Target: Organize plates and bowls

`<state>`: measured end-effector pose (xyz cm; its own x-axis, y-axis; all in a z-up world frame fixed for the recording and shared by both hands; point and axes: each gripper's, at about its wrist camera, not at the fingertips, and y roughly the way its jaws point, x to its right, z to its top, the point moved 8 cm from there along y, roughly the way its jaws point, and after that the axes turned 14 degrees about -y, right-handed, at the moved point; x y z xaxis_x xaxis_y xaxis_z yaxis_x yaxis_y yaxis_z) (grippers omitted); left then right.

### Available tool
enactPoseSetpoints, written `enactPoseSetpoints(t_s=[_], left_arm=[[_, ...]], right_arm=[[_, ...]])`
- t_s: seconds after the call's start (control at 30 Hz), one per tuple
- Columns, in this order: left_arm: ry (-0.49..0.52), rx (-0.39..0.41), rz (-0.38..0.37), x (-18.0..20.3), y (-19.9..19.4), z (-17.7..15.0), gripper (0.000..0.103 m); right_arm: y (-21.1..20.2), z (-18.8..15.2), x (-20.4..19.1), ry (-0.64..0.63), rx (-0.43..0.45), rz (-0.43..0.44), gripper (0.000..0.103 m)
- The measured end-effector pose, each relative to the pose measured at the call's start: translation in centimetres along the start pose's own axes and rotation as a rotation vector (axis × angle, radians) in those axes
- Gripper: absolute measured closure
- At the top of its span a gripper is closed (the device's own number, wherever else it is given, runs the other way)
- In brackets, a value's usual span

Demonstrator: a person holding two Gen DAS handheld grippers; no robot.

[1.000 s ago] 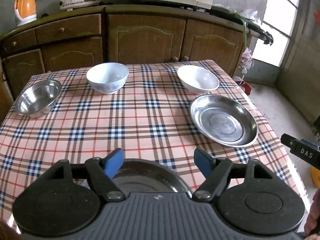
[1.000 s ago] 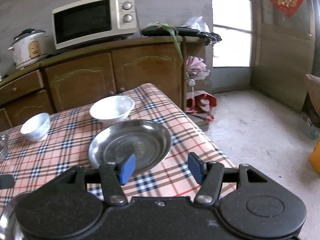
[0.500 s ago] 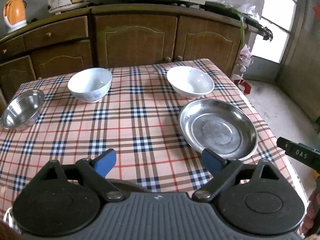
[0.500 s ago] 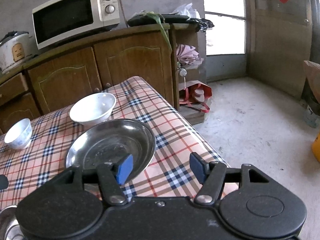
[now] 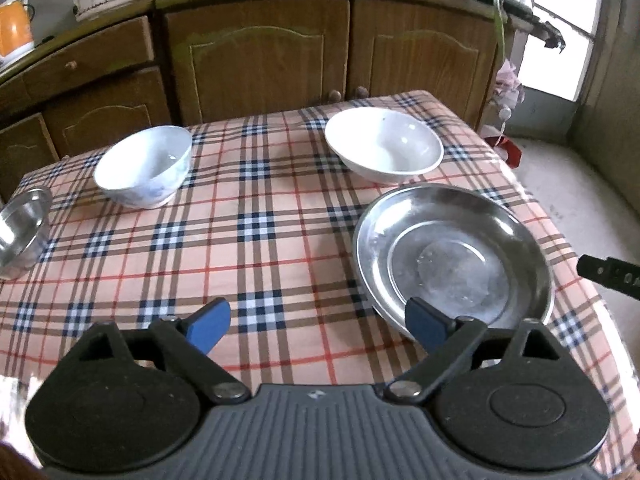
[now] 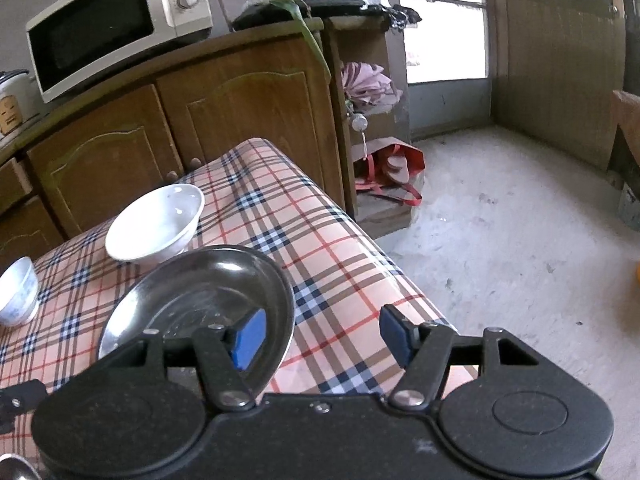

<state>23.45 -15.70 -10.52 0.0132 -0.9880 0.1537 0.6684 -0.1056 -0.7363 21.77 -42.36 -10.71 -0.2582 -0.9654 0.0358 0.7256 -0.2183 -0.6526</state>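
Steel plate point(image 5: 454, 258) sitting at table's right edge, white bowl point(image 5: 384, 150) at its 12 o'clock. Right gripper point(image 6: 322, 340) nearer, gaping wide, empty, straddling plate's near-right rim. Left gripper point(image 5: 316, 324) wide, empty; plate at 2 o'clock.

The steel plate point(image 5: 452, 260) is polished metal, glossy, with dull smears on its flat centre. The small steel bowl point(image 5: 22, 230) at the table edge is likewise bright metal. Both white bowls point(image 5: 384, 148) point(image 5: 144, 166) have a smooth glazed finish, apparently ceramic. The checked tablecloth point(image 5: 256, 240) looks smooth with a slight sheen, possibly coated cloth. The cabinets point(image 5: 256, 52) are varnished wood, semi-gloss. Gripper bodies are matt black plastic; the finger pads point(image 5: 210, 324) are matt blue. The floor point(image 6: 500, 220) is rough bare concrete.
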Motion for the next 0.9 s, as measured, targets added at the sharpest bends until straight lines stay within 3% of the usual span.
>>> enactPoseSetpoints(t_s=[0.57, 0.67, 0.7, 0.73, 0.8, 0.87, 0.9], left_arm=[[0.055, -0.065, -0.006, 2.6, 6.2, 0.0, 0.009], [0.063, -0.078, -0.015, 3.0, 7.0, 0.0, 0.021], [0.065, -0.089, -0.022, 3.1, 7.3, -0.1, 0.03], [0.067, -0.099, -0.026, 3.2, 7.5, -0.2, 0.04], [0.072, -0.122, -0.039, 3.4, 7.9, -0.6, 0.055], [0.066, -0.119, -0.059, 3.7, 8.0, -0.5, 0.07], [0.069, -0.116, -0.056, 3.9, 7.9, -0.5, 0.073]], right_arm=[[4.9, -0.2, -0.6, -0.002, -0.075, 0.098, 0.027], [5.6, -0.4, -1.1, 0.009, -0.084, 0.123, 0.026], [5.8, -0.5, -1.2, 0.011, -0.089, 0.135, 0.027], [6.0, -0.6, -1.4, 0.01, -0.094, 0.145, 0.03], [6.1, -0.7, -1.7, 0.007, -0.098, 0.153, 0.048], [6.2, -0.7, -1.6, 0.02, -0.1, 0.155, 0.077], [6.1, -0.7, -1.5, 0.027, -0.097, 0.154, 0.082]])
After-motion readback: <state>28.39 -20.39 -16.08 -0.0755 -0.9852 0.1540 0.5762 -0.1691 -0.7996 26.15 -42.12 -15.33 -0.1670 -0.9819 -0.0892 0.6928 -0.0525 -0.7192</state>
